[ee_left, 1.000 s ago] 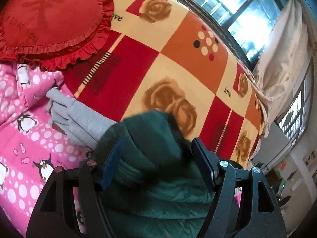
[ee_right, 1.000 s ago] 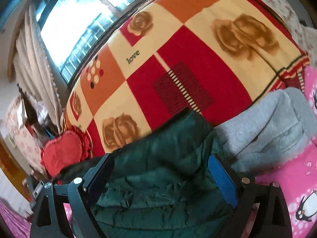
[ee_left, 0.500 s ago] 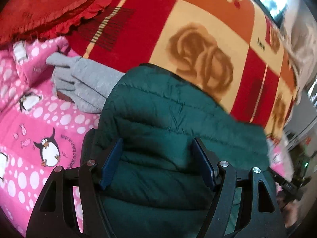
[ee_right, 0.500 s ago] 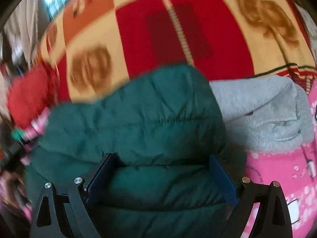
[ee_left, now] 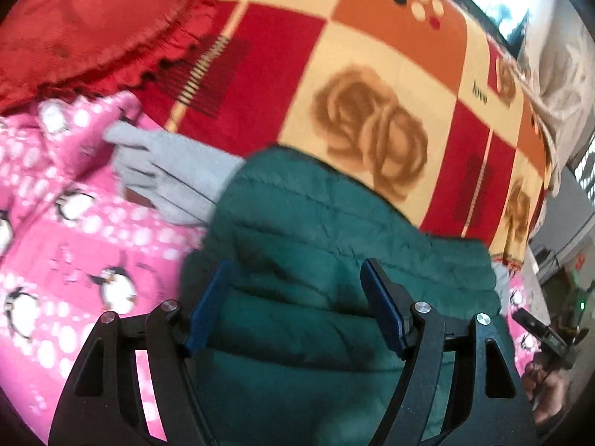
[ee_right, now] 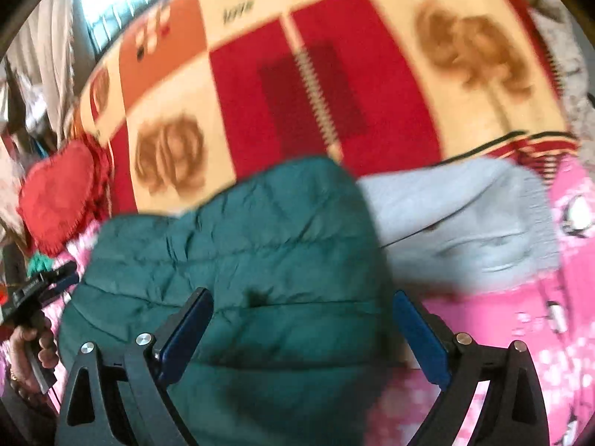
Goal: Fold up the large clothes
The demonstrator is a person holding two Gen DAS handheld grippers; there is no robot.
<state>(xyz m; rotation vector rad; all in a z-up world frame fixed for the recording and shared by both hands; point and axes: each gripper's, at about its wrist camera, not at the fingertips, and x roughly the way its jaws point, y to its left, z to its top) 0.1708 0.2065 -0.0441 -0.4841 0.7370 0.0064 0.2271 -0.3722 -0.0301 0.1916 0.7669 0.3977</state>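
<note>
Left tongs (ee_left: pixel 297 304) and right tongs (ee_right: pixel 303 334) fill each frame's lower centre, both spread wide apart over a quilted green jacket (ee_left: pixel 334 260), clamping nothing.

Home bedroom: rose blanket (ee_left: pixel 372 85), heart cushion (ee_left: pixel 93 26), curtained window (ee_right: pixel 111 3).

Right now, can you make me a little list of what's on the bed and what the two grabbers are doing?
Main garment: green puffer jacket, lying bunched on the bed
Next to it: grey garment, touching the jacket's edge
Underneath: pink penguin blanket
Behind: checked rose blanket
Pillow: red heart cushion
Left gripper: open, jaws either side of jacket fabric
Right gripper: open, over the jacket
Sharpness: both views are blurred
</note>
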